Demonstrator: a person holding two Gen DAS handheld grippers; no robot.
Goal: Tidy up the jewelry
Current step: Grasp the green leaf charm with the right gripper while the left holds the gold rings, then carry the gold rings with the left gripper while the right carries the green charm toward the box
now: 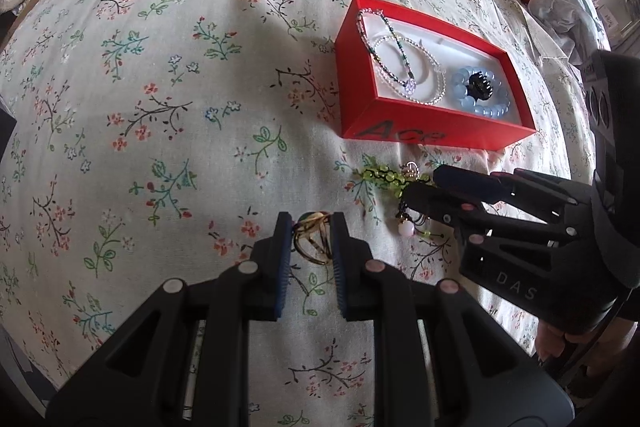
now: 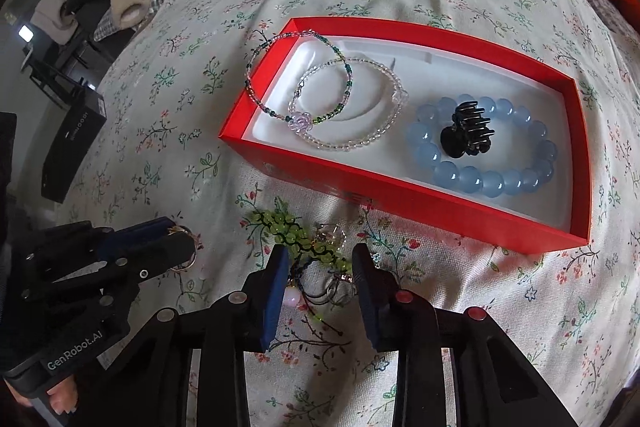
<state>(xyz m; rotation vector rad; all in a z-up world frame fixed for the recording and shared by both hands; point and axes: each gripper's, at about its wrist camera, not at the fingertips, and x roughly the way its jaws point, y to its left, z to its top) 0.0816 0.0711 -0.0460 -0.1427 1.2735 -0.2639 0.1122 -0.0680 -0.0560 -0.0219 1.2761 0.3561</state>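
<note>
Jewelry box (image 2: 460,203), red cardboard, at 1 o'clock; left fingers (image 1: 310,227) grip gold rings (image 1: 314,241); right fingers (image 2: 322,259) straddle green beads (image 2: 298,235), not pressing.

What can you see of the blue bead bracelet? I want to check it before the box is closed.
The blue bead bracelet is a ring of large, round, pale blue beads that look glossy and translucent, like glass or stone. It lies flat and closed on the white liner at the right end of the open red box. A small black claw hair clip sits inside the ring, resting against its far beads. Neither hand-held gripper touches it.
</note>
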